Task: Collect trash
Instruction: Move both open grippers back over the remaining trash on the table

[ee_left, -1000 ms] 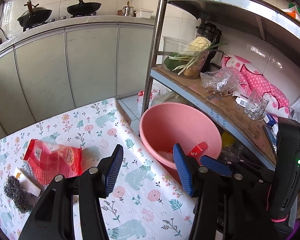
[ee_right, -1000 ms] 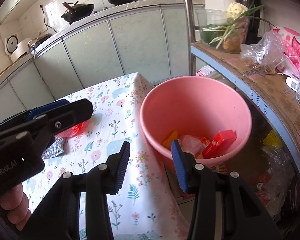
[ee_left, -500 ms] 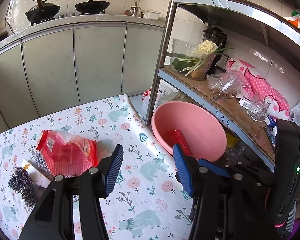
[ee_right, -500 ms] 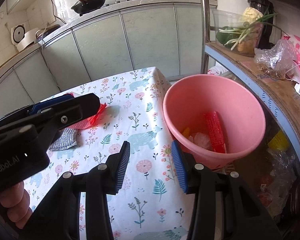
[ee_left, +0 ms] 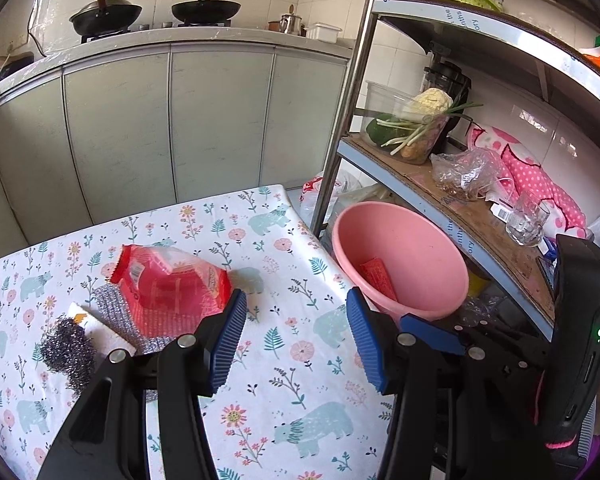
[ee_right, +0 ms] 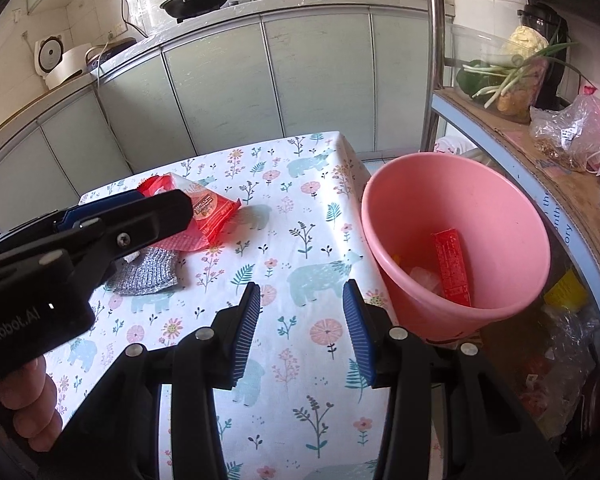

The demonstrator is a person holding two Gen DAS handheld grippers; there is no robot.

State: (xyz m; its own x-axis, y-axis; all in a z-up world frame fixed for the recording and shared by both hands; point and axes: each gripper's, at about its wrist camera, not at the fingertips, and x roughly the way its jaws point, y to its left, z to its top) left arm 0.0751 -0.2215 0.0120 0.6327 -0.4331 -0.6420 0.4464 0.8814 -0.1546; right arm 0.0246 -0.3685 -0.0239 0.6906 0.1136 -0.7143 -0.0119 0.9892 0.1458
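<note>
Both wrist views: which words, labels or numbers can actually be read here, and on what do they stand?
"nRobot.AI" - on the black body of the left tongs, start cut off by the picture edge.
"the" / "nths" / "ory" - word fragments on the shelf rack's blue edge strip.
Red snack bag: printing too blurred to read.
Red packet in the pink bucket: too small to read.
Barcode label on the shelf: unreadable.

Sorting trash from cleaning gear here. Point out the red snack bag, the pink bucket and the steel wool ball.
red snack bag (ee_left: 172,280), left wrist view, middle of its clear front.
pink bucket (ee_right: 496,200), right wrist view, bare inner wall.
steel wool ball (ee_left: 66,350), left wrist view, centre of the tangle.
</note>
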